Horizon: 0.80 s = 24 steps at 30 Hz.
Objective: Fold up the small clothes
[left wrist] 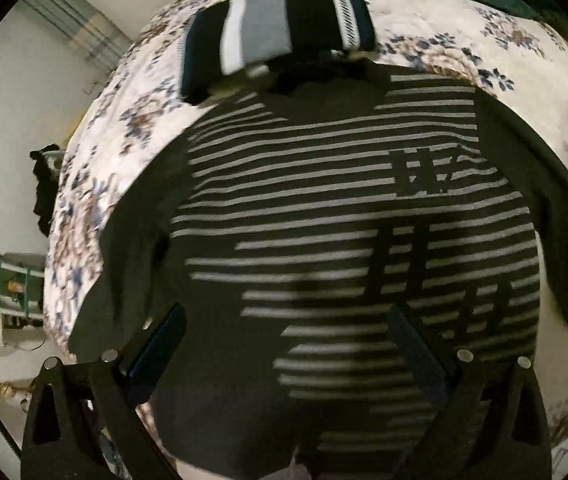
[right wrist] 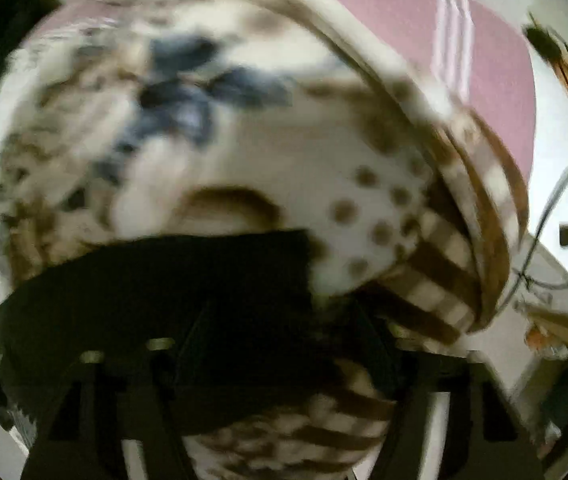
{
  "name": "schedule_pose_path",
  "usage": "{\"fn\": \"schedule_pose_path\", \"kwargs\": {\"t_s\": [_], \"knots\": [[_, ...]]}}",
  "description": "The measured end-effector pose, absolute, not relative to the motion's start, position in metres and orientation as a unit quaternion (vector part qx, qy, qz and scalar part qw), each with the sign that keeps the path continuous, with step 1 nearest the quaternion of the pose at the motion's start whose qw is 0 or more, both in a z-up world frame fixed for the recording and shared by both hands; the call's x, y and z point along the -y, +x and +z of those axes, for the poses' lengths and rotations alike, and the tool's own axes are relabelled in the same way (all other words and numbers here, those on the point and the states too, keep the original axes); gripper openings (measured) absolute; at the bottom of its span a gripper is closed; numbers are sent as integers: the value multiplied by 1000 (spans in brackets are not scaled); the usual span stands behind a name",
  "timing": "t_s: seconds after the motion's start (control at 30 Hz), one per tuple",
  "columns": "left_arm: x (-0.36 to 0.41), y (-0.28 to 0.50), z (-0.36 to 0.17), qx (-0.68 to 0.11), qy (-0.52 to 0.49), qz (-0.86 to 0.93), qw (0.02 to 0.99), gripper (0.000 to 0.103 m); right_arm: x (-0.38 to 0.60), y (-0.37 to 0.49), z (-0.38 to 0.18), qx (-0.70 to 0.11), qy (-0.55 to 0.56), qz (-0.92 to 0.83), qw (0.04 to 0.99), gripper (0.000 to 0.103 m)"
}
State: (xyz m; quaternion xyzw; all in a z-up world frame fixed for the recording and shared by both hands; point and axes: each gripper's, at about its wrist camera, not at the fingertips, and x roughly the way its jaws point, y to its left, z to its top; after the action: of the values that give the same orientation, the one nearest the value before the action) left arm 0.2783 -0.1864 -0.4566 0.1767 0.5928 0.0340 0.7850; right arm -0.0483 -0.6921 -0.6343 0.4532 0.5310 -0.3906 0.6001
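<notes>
Below, left gripper (left wrist: 286, 312) poised over the striped shirt (left wrist: 324, 208), jaws wide apart, nothing between the pads. Shirt spread flat, front up and collar at the far end, on the floral blanket (left wrist: 132, 128); dark ground with pale horizontal bars, sleeves plain dark at either side. Folded garment (left wrist: 280, 28) in broad black, white and grey bands just beyond the collar, lying on the same blanket. Right wrist view heavily blurred: right gripper (right wrist: 280, 320) pointing down at the blanket's edge, dark cloth (right wrist: 144, 280) lying across its fingertips. Jaw state there not discernible, black fingers merging with black fabric. Pink sheet (right wrist: 496, 92) beyond the blanket's border.
</notes>
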Motion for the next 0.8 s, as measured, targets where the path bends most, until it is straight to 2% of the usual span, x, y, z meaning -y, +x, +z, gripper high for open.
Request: {"fn": "schedule_pose_path", "kwargs": {"t_s": [0.03,0.23,0.37,0.43,0.5,0.57,0.6,0.63,0.8], "knots": [[190,282,-464,-594,175,31,785,103,690,-42,-627,-527,453,-376,613,7],[207,297,-476,-597,155,7,787,103,729,-14,-545,-477,396,-404,673,7],[220,299,-471,-592,149,-11,792,103,770,-9,-532,-463,376,-417,686,6],[227,301,-471,-590,147,-17,794,103,787,1,-543,-485,383,-408,672,7],[230,301,-472,-591,144,-21,793,103,799,8,-563,-519,401,-406,637,12],[235,301,-474,-593,141,-24,792,103,808,-11,-576,-505,453,-409,610,46],[236,301,-475,-593,141,-26,792,103,809,-26,-578,-474,487,-416,605,51],[237,300,-475,-593,141,-27,792,103,806,-39,-579,-451,512,-421,597,54],[238,292,-489,-603,149,-29,783,103,783,-74,-628,-366,652,-372,550,54]]}}
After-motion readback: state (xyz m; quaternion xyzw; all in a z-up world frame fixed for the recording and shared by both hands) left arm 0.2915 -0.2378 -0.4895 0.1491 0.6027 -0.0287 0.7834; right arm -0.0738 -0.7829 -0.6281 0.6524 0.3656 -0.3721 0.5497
